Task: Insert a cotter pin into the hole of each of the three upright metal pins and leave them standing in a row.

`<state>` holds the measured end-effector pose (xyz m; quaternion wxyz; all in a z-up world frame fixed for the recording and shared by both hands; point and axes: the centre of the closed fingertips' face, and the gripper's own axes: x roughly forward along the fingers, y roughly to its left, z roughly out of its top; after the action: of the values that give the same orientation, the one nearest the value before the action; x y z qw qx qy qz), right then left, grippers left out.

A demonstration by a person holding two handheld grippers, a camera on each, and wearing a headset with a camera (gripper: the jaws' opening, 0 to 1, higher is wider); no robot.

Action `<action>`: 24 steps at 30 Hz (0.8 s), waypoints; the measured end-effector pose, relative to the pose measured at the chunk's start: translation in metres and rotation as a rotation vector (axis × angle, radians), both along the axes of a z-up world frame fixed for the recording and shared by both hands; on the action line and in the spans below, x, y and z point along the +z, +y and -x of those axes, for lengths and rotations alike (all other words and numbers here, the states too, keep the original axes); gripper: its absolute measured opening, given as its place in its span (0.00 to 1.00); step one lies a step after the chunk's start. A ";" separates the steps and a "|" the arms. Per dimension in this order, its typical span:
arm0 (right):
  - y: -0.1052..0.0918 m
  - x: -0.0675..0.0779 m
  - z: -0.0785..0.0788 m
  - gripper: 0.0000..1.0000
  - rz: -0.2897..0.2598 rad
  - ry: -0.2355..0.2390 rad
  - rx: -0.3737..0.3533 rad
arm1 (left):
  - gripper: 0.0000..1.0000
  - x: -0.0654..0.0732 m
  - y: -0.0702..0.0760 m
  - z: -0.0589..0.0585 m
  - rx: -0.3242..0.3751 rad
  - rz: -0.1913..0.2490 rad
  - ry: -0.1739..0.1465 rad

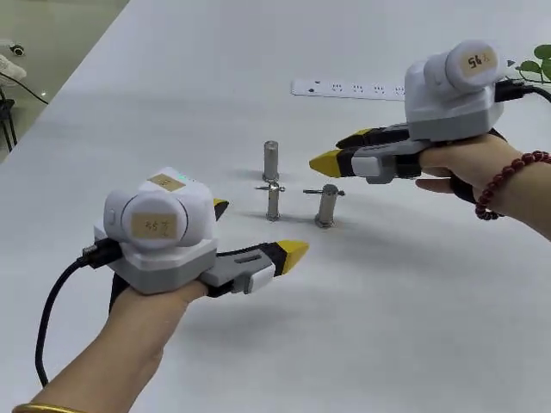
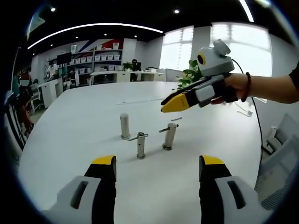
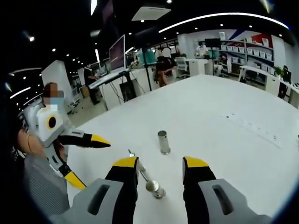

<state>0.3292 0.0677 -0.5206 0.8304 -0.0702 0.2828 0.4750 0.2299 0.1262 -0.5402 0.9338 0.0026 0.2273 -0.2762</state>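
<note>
Both black-and-yellow tools, left gripper [image 2: 158,161] and right gripper [image 3: 160,162], are spread and empty. Three shiny upright metal pins [image 1: 273,200] stand close together; the 12 o'clock one [image 1: 270,160] has no cotter pin. A gripper bump could tip them.

A white table [image 1: 172,103] takes up most of the head view. A white power strip [image 1: 349,89] lies flat on it at the upper middle, and green leaves [image 1: 541,62] show at the upper right edge. Floor [image 1: 52,30] shows in the upper left corner.

In the left gripper view, shelves [image 2: 100,57] with boxes stand at the upper left. Bright windows [image 2: 175,51] are at the upper middle, with a plant [image 2: 189,77] just below them.

In the right gripper view, a monitor [image 3: 117,52] sits at the upper left and a person [image 3: 163,70] is beyond the table's far edge. A curved ceiling light [image 3: 224,17] crosses the top.
</note>
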 end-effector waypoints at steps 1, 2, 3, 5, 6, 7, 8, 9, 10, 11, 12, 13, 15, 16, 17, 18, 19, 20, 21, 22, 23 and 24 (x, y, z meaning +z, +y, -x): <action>0.002 -0.001 -0.001 0.32 0.000 0.001 0.001 | 0.74 0.000 0.001 0.000 0.000 -0.001 -0.001; 0.004 -0.002 -0.004 0.32 -0.001 0.005 -0.003 | 0.76 0.001 0.003 0.000 0.001 -0.002 -0.004; 0.006 -0.003 -0.005 0.31 0.000 0.006 -0.005 | 0.78 0.001 0.004 0.000 0.002 -0.004 -0.008; 0.010 -0.005 -0.006 0.30 0.003 0.000 -0.003 | 0.82 0.001 0.006 -0.001 0.002 -0.007 -0.009; 0.013 -0.007 -0.009 0.29 0.007 -0.007 -0.002 | 0.83 0.000 0.008 -0.001 0.000 -0.011 -0.005; 0.016 -0.010 -0.013 0.29 0.010 -0.014 -0.002 | 0.84 0.000 0.009 -0.002 -0.002 -0.014 -0.005; 0.017 -0.011 -0.014 0.29 0.013 -0.019 0.000 | 0.86 0.000 0.009 -0.002 -0.004 -0.015 -0.009; 0.020 -0.011 -0.017 0.29 0.015 -0.032 -0.001 | 0.87 0.001 0.009 -0.002 -0.009 -0.019 -0.015; 0.022 -0.013 -0.019 0.28 0.018 -0.041 0.002 | 0.88 0.002 0.009 -0.003 -0.010 -0.020 -0.020; 0.025 -0.016 -0.023 0.28 0.022 -0.046 0.004 | 0.88 0.002 0.009 -0.003 -0.014 -0.023 -0.026; 0.026 -0.018 -0.024 0.28 0.023 -0.048 0.005 | 0.89 0.002 0.008 -0.003 -0.017 -0.024 -0.026; 0.029 -0.020 -0.027 0.28 0.025 -0.051 0.006 | 0.89 0.003 0.007 -0.004 -0.018 -0.023 -0.028; 0.032 -0.024 -0.031 0.27 0.023 -0.050 0.006 | 0.91 0.003 0.003 -0.005 -0.024 -0.021 -0.031; 0.035 -0.026 -0.032 0.27 0.023 -0.048 0.006 | 0.92 0.003 0.001 -0.004 -0.028 -0.021 -0.032; 0.037 -0.027 -0.031 0.27 0.024 -0.046 0.007 | 0.93 0.003 -0.001 -0.004 -0.031 -0.023 -0.035; 0.039 -0.030 -0.032 0.27 0.029 -0.047 0.009 | 0.94 0.003 -0.002 -0.004 -0.034 -0.025 -0.033; 0.041 -0.031 -0.033 0.27 0.029 -0.049 0.009 | 0.96 0.002 -0.003 -0.005 -0.037 -0.032 -0.031; 0.043 -0.032 -0.034 0.27 0.029 -0.052 0.015 | 0.98 0.002 -0.003 -0.005 -0.036 -0.033 -0.031; 0.045 -0.032 -0.033 0.27 0.028 -0.054 0.017 | 0.99 0.002 -0.002 -0.006 -0.035 -0.032 -0.031; 0.047 -0.032 -0.035 0.27 0.028 -0.059 0.018 | 0.98 0.002 -0.002 -0.006 -0.033 -0.026 -0.027; 0.047 -0.033 -0.036 0.26 0.029 -0.063 0.018 | 0.99 0.002 -0.002 -0.007 -0.030 -0.022 -0.026; 0.049 -0.031 -0.039 0.26 0.025 -0.076 0.017 | 0.99 0.003 -0.001 -0.008 -0.022 -0.016 -0.028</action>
<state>0.3682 0.1170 -0.5521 0.8355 -0.1011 0.2564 0.4754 0.2374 0.1254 -0.5373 0.9338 0.0164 0.2164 -0.2845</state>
